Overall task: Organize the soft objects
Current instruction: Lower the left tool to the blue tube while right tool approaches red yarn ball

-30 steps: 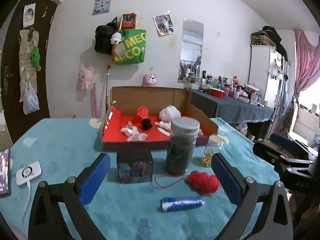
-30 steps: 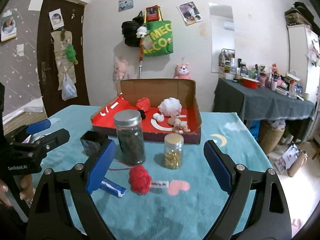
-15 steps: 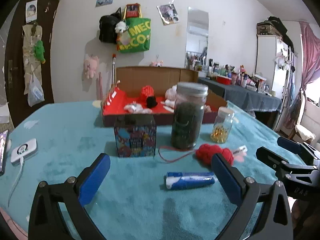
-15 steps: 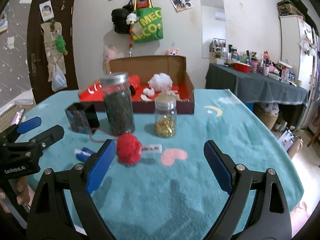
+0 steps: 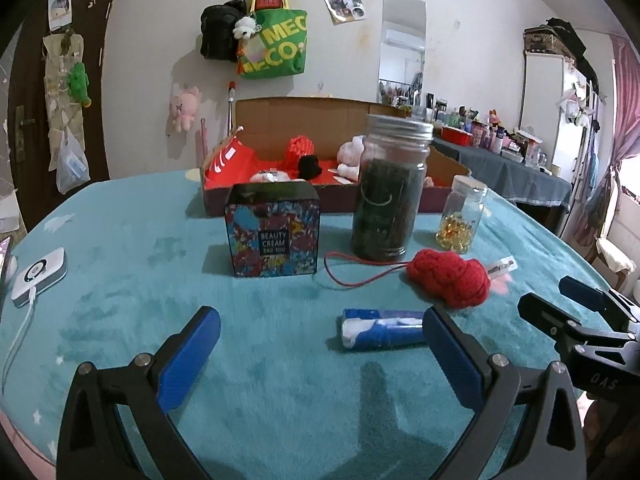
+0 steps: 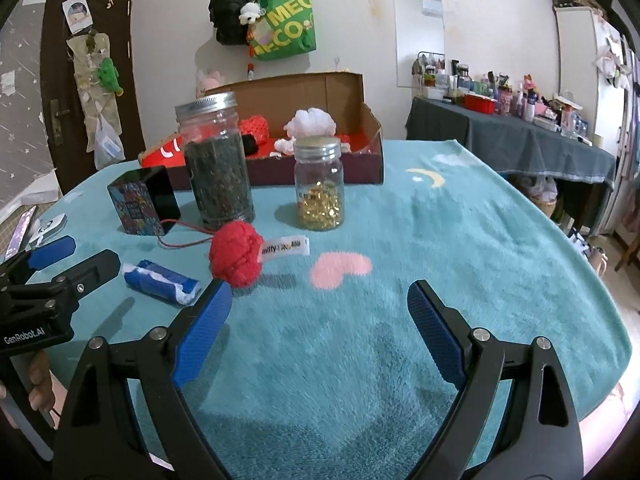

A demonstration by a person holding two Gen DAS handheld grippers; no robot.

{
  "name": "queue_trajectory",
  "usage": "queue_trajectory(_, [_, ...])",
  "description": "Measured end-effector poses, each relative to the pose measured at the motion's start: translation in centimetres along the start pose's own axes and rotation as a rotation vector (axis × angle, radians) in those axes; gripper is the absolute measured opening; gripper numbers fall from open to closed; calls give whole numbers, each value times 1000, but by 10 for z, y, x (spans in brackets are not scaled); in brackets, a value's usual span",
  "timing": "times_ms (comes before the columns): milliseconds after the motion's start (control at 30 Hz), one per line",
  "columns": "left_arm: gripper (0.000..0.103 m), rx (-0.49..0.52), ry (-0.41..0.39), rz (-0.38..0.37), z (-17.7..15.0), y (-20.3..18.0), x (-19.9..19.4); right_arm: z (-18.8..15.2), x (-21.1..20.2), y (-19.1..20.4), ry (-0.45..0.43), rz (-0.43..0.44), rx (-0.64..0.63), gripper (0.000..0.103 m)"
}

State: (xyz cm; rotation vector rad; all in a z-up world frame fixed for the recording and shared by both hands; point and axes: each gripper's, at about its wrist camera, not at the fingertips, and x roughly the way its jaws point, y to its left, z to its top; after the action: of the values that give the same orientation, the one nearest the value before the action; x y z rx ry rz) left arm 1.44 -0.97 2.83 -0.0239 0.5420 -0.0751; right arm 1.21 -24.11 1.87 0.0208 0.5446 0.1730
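yarn knotted into a chunky red crocheted ball [image 6: 236,253], with a thin red cord and a white printed tag, is seen lying on the teal plush tablecloth [image 6: 460,240] before the tall dark-filled glass jar [image 6: 216,160]. both the left gripper [image 5: 320,340] and the right gripper [image 6: 320,304] are held wide apart, empty.

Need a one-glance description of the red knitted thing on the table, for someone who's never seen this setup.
Find the open cardboard box on the teal cloth; the tall silver-lidded jar stands before it. The red knitted ball lies at that jar's foot, the only red item outside the box, trailing a red cord and white label.
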Motion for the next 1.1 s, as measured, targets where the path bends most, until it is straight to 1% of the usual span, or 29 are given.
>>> queue_trajectory(400, [103, 5, 54, -16, 1, -3, 9, -1, 9, -5, 40, 16, 24, 90])
queue_trajectory(667, [103, 26, 118, -78, 9, -13, 20, 15, 18, -10, 66, 58, 19, 90])
queue_trajectory(733, [103, 31, 139, -104, 11, -17, 23, 20, 20, -11, 80, 77, 15, 90])
queue_trajectory(800, [103, 39, 179, -139, 12, -21, 29, 25, 24, -12, 96, 99, 6, 90])
queue_trajectory(867, [103, 39, 214, -154, 13, -23, 36, 31, 26, -13, 106, 109, -8, 90])
queue_trajectory(1033, [103, 55, 294, -146, 13, -26, 50, 39, 30, -16, 112, 112, -17, 90])
queue_trajectory(1100, [103, 71, 304, -135, 13, -27, 51, 41, 31, -18, 114, 116, -13, 90])
